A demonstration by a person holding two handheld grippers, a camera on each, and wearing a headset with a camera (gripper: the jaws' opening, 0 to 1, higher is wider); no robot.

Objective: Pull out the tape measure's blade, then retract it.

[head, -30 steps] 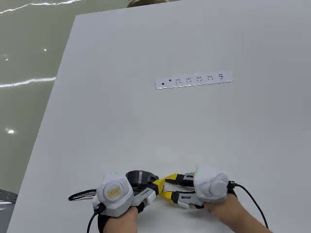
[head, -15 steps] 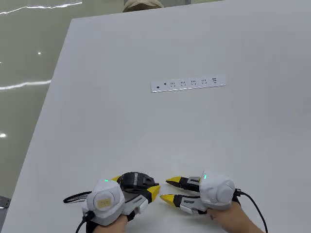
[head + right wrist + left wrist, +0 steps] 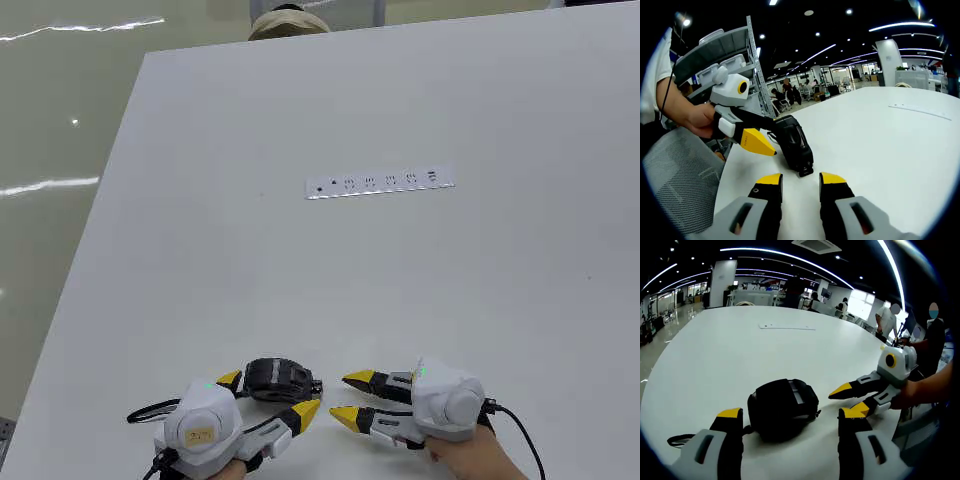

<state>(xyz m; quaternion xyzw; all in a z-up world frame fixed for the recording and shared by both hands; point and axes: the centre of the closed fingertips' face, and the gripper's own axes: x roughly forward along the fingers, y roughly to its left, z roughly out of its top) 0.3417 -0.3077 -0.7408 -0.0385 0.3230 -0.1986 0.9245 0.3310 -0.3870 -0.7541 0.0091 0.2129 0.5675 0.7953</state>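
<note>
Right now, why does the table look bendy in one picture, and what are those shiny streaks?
Left gripper view: the fisheye lens curves the white table into a dome. Head view: its edges run straight, and lights glare as bright streaks on the glossy floor.

From here the table (image 3: 300, 270) looks like a smooth, matt white top; the floor (image 3: 50, 200) beside it is polished and glossy, mirroring the lights; the power strip (image 3: 380, 183) looks like white moulded plastic. The tape measure (image 3: 280, 379) has a matt black case with a smoother grey panel; its strap (image 3: 150, 410) is black, weave unclear. The left gripper (image 3: 268, 394) and right gripper (image 3: 350, 397) wear smooth, satin white plastic shells; their tips are matt yellow.
</note>
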